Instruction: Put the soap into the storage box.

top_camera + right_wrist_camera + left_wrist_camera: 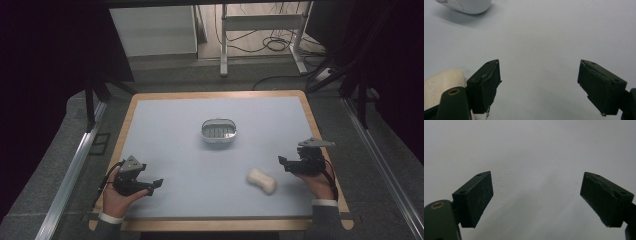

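Lying on the surface (pixel 165 130) just beside the right claw (pixel 283 161), the cream soap bar (pixel 262 180) runs its long axis diagonally toward the soap dish (pixel 218 131), while both claws, the left claw (pixel 156 184) farther off, gape wide and empty.

Overall light: I see the table (pixel 175 130) evenly and softly lit from above; the room around it falls off into near black at both sides of the high view.
Shadows: faint and short; the soap (pixel 262 180) casts a soft one beside it, and so does the dish (pixel 218 131).
Glare: none I can find on the matte surface.
Focus: my left gripper view is soft, with the fingers (pixel 474 200) slightly blurred; in the right gripper view the fingers (pixel 485 85) look sharper.
Edges: mild vignetting darkens the corners of both gripper views.
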Demonstrator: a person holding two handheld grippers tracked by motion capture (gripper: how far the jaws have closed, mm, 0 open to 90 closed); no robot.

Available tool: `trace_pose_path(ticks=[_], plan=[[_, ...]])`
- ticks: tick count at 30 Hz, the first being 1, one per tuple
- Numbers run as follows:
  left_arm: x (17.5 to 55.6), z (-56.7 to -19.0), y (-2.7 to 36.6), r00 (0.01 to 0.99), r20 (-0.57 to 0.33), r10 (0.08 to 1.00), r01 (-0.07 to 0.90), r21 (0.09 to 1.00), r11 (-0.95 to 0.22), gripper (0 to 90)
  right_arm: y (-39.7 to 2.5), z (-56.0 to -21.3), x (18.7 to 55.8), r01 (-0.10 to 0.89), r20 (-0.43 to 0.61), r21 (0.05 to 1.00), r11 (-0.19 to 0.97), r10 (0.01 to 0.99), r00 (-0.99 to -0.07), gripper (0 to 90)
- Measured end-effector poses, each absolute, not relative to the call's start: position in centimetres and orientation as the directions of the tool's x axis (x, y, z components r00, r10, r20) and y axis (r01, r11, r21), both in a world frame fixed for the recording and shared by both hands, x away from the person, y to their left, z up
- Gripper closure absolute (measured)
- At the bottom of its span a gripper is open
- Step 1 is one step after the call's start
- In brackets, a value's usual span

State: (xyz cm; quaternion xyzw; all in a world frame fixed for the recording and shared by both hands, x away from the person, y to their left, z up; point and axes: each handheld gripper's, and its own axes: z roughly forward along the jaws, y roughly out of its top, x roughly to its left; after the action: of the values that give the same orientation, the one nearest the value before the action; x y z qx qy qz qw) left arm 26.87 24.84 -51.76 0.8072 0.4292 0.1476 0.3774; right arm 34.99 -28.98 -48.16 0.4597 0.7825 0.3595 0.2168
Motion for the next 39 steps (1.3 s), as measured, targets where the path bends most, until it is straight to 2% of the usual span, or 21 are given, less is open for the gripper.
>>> trace_pose_path(ticks=[19,39], plan=[[26.8,-51.5,25.1,0.589,-0.093,0.803,0.584,0.735,-0.343,11.1,-27.7,-47.2,34.3,0.539,-0.041,0.760,0.365,0.853,-0.520,17.0],[26.7,-51.4,25.2,0.591,-0.105,0.800,0.588,0.735,-0.338,10.8,-25.4,-45.5,33.3,0.540,-0.049,0.701,0.465,0.787,-0.615,19.1]])
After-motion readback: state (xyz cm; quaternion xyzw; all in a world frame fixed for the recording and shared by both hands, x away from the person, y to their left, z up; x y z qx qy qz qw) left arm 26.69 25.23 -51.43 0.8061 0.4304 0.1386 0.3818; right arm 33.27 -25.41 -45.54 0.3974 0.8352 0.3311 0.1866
